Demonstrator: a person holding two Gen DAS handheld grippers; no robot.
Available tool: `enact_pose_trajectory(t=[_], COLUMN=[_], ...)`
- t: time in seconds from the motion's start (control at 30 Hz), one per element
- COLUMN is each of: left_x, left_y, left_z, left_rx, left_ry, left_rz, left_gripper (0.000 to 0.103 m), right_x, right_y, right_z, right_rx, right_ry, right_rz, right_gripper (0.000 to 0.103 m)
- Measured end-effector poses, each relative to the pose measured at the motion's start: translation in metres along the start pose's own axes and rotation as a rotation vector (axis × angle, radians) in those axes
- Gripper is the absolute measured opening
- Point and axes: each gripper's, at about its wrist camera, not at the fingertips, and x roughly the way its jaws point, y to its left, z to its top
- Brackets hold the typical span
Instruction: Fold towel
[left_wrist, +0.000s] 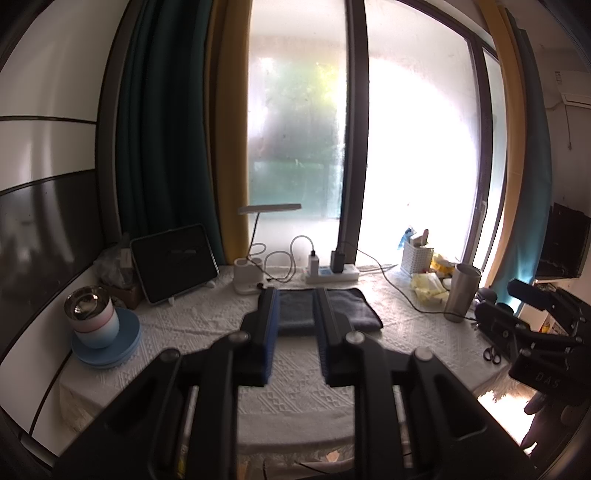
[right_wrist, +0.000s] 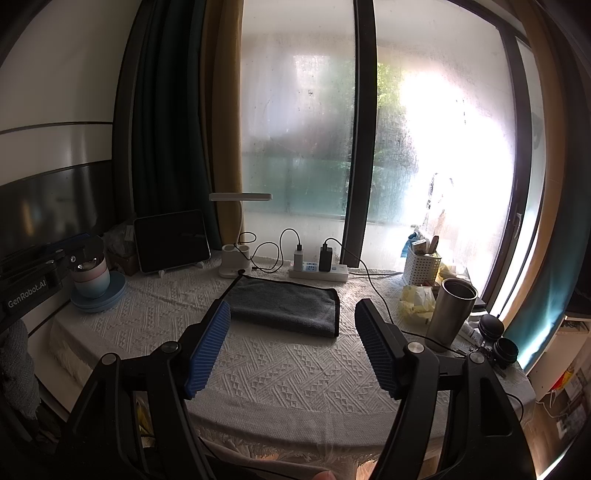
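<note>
A dark grey towel (right_wrist: 286, 306) lies folded into a flat rectangle on the white textured tablecloth (right_wrist: 280, 373), near the table's back. It also shows in the left wrist view (left_wrist: 347, 308), partly behind my fingers. My left gripper (left_wrist: 295, 295) is held above the table in front of the towel, its blue-padded jaws a narrow gap apart with nothing between them. My right gripper (right_wrist: 293, 306) is open wide and empty, short of the towel's near edge. The right gripper's body shows at the right edge of the left wrist view (left_wrist: 532, 325).
A tablet (right_wrist: 171, 240), desk lamp (right_wrist: 240, 236) and power strip (right_wrist: 317, 271) with cables stand along the back. Stacked cups on blue plates (right_wrist: 94, 284) sit at left. A steel tumbler (right_wrist: 452, 314), white basket (right_wrist: 423, 266), yellow wrappers and scissors (left_wrist: 493, 354) crowd the right.
</note>
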Motion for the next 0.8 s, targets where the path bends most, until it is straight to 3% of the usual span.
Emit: enact_pose_trajectory(t=[0.8], left_x=[0.0001], left_y=[-0.0013], left_z=[-0.0006], left_rx=[-0.001], left_ry=[0.0], left_rz=[-0.004], left_gripper=[0.02], right_x=[0.0003], right_y=[0.0006], right_z=[0.0005], right_rx=[0.001], right_ry=[-0.001], right_rz=[-0.002], right_gripper=[0.073])
